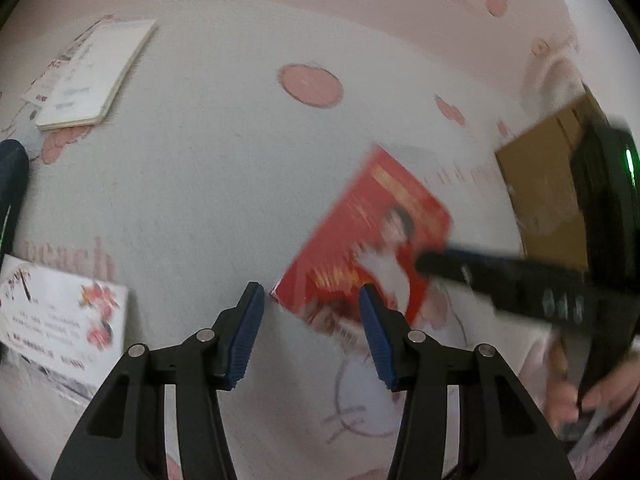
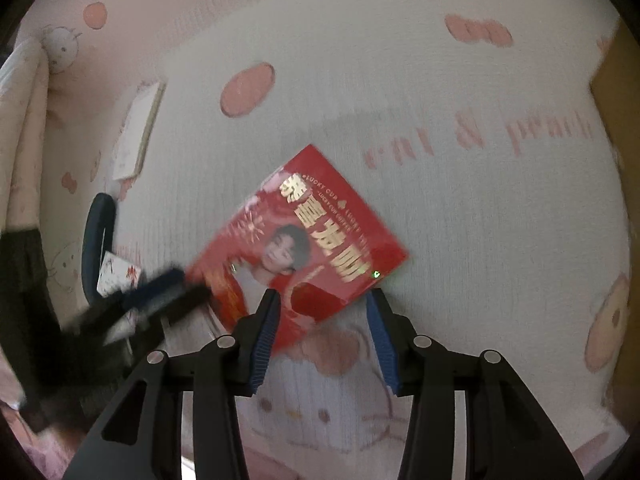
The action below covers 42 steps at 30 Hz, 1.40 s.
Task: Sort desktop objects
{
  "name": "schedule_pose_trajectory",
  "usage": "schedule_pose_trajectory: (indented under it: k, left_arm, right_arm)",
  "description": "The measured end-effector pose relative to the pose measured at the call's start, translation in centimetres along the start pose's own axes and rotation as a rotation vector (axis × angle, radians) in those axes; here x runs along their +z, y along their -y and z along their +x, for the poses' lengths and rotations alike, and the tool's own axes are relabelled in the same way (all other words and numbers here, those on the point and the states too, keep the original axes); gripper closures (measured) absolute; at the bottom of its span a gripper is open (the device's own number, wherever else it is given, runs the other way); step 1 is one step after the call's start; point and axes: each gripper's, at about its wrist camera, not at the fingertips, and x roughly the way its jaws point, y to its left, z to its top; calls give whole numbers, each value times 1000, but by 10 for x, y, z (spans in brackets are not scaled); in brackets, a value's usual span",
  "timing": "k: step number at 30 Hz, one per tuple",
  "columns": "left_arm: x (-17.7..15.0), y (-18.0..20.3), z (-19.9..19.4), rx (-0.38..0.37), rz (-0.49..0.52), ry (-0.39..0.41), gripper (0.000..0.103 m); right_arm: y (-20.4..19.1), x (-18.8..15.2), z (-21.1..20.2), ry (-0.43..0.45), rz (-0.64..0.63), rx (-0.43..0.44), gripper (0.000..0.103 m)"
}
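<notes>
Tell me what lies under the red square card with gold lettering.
The red square card with gold lettering lies flat on the white cloth with pink cat and peach prints. Only cloth shows around its edges; anything directly beneath the card is covered.

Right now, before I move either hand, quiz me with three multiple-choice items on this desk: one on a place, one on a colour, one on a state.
1. Where does the red card lie?
A. flat on the pink and white cloth
B. inside the cardboard box
C. on top of the white notebook

2. What colour are the pads on the left gripper?
A. green
B. blue
C. yellow

3. How does the right gripper stand?
A. shut on the card
B. shut on nothing
C. open, with a corner of the card between its fingers

Answers: 1 A, the card rests on the printed cloth, apart from box and notebook. 2 B, both ribbed pads are blue. 3 C, a clear gap shows at both pads.
</notes>
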Motion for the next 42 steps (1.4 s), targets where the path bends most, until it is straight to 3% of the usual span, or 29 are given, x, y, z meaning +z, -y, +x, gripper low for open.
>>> schedule_pose_trajectory:
  k: [4, 8, 13, 20, 23, 27, 33, 34, 37, 39, 42]
  left_arm:
    - [-9, 19, 3, 24, 56, -12, 50]
    - [-8, 21, 1, 55, 43, 8, 50]
    - [4, 10, -8, 63, 16, 57, 50]
    - [33, -20, 10, -75, -151, 47, 50]
    - [41, -26, 17, -204, -218, 39, 50]
    - [46, -24, 23, -237, -255, 48, 50]
    - [48, -16, 27, -217, -228, 52, 51]
    - [47, -16, 26, -217, -227, 54, 52]
    - [41, -19, 26, -209, -257, 47, 67]
    - [37, -23, 26, -211, -274, 36, 75]
    - [30, -32, 28, -274, -340, 14, 76]
  right_arm:
    - [-13, 10, 3, 44, -36, 23, 61]
    - [-20, 8, 2, 43, -75, 2, 60]
    - [-2, 6, -1, 40, -4, 14, 59]
    - [25, 8, 0, 61, 135, 79, 59]
    - [25, 7, 0, 84, 139, 86, 59]
    - [22, 6, 1, 112, 123, 81, 59]
    - [13, 11, 5, 132, 99, 112, 59]
    - [13, 11, 7, 136, 98, 115, 60]
    - [7, 13, 9, 155, 67, 80, 87]
    - [4, 17, 12, 167, 53, 48, 87]
    - [1, 21, 13, 170, 47, 40, 88]
